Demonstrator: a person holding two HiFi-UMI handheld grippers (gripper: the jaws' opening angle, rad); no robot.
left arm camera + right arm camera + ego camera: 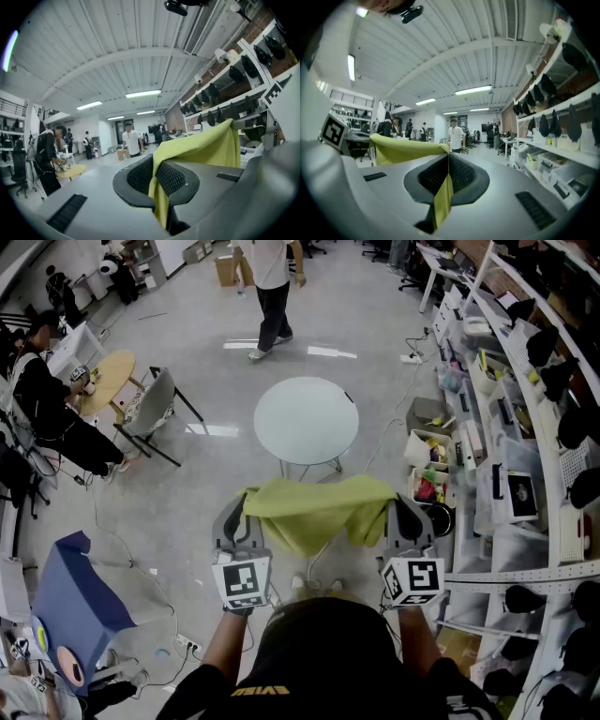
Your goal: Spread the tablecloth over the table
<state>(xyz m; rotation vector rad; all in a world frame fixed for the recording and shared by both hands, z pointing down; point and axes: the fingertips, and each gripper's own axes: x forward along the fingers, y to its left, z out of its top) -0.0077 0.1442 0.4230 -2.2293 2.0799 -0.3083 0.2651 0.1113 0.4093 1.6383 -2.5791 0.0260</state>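
- The left gripper point(236, 514) was clamped shut on one top corner of the yellow-green tablecloth point(314, 507), with only a thin fold pinched between its pads. With so little cloth in the bite, a sharp fling could probably have pulled that corner free.
- The tablecloth hung in the air between the two grippers, just in front of the person. It sagged in a bunched fold at the middle and touched nothing else.
- The round white table point(306, 420) stood bare a little farther ahead. Cast while bunched, the cloth would likely have landed doubled over or off-centre. The top looked small and smooth, so an uneven overhang might have dragged the whole cloth off the rim.
- The right gripper point(401, 514) was likewise closed tight on the opposite corner, a narrow strip of cloth trailing below its jaws. Had one hand led the other, the cloth would probably have gone down skewed.
- The crowded shelving point(525, 456) stood near on the right, so a wide swing could have snagged the cloth's edge there.
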